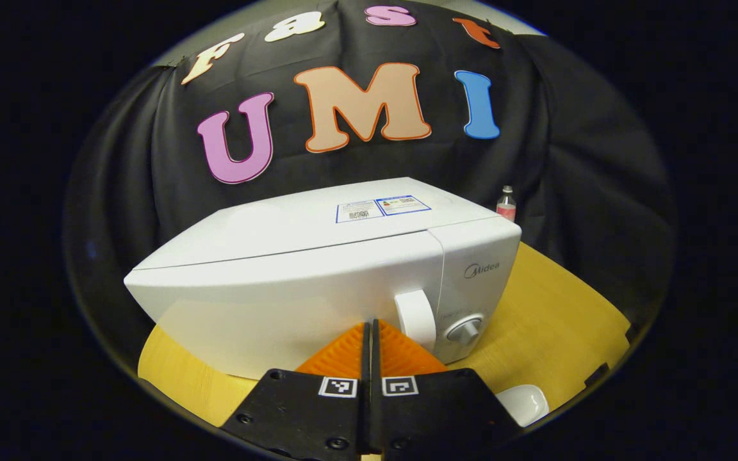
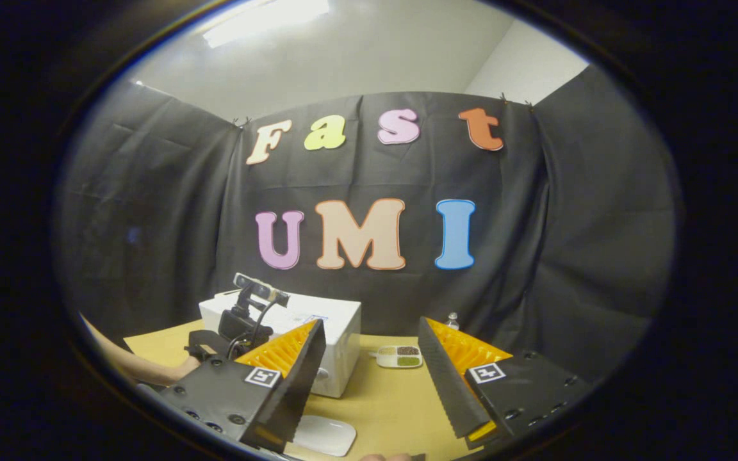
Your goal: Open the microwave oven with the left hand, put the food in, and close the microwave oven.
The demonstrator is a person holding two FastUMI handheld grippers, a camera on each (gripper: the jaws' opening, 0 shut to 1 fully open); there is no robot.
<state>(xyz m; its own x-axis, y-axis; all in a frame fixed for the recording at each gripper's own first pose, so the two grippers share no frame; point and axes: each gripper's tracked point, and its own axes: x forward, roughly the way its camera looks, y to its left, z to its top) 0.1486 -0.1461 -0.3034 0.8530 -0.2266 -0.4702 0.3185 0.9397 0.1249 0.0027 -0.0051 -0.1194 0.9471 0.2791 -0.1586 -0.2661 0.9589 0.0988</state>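
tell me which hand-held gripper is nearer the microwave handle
Left. The left hand-held gripper sits just in front of the microwave handle; the right hand-held gripper is farther back over the table.

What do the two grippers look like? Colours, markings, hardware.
Left gripper: orange ribbed wedge fingers on black bolted plates, each with a square black-and-white marker. Right gripper: same orange ribbed fingers, dark serrated inner faces, black bolted plates, one marker each. In the right gripper view, the left gripper carries a black camera mount with cable.

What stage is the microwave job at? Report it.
Done: nothing; the microwave door looks closed. In hand: the left gripper, fingers together, points at the door near its handle. The right gripper is open and empty. Left: open the door, load the food tray, close.
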